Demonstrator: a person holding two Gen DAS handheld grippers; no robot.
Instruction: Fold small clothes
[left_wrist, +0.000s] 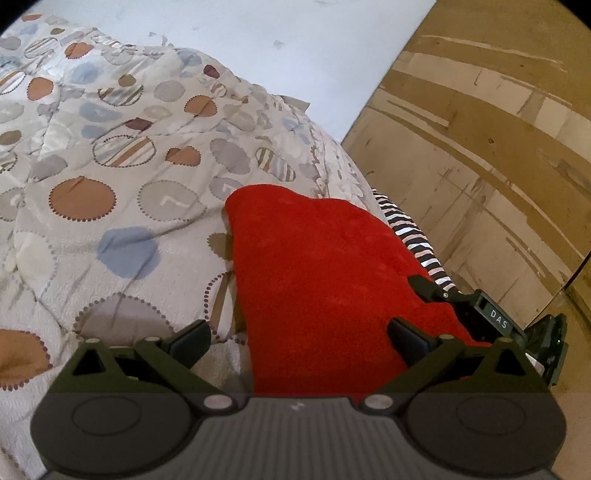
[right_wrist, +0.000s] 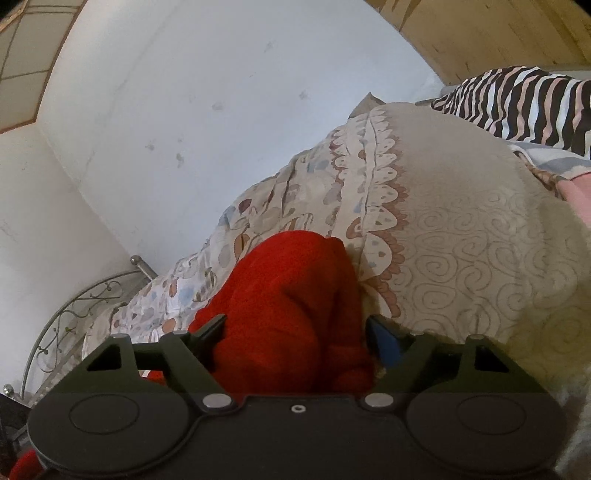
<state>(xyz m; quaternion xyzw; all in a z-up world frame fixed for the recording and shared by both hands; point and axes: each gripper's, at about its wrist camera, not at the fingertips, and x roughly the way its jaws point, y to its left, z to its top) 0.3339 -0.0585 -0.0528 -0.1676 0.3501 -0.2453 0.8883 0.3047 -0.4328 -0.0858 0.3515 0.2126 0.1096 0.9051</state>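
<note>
Lying bunched, fuzzy red garment (left_wrist: 325, 273) on patterned quilt (left_wrist: 110, 177).

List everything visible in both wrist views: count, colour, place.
red fleece garment: one, red, lying bunched on the bed between both tools
patterned quilted bedspread: one, beige with brown, blue and grey circles, covering the bed
zebra-striped cloth: one, black, white and pink, at the bed's far edge by the wooden wall
curled metal bed frame: one, silver, left of the bed in the right wrist view
white wall: one, scuffed, behind the bed
wooden panel wall: one, tan, right of the bed
left tool: one, black, open over the red garment
right tool: one, black, open, garment between its fingers
</note>
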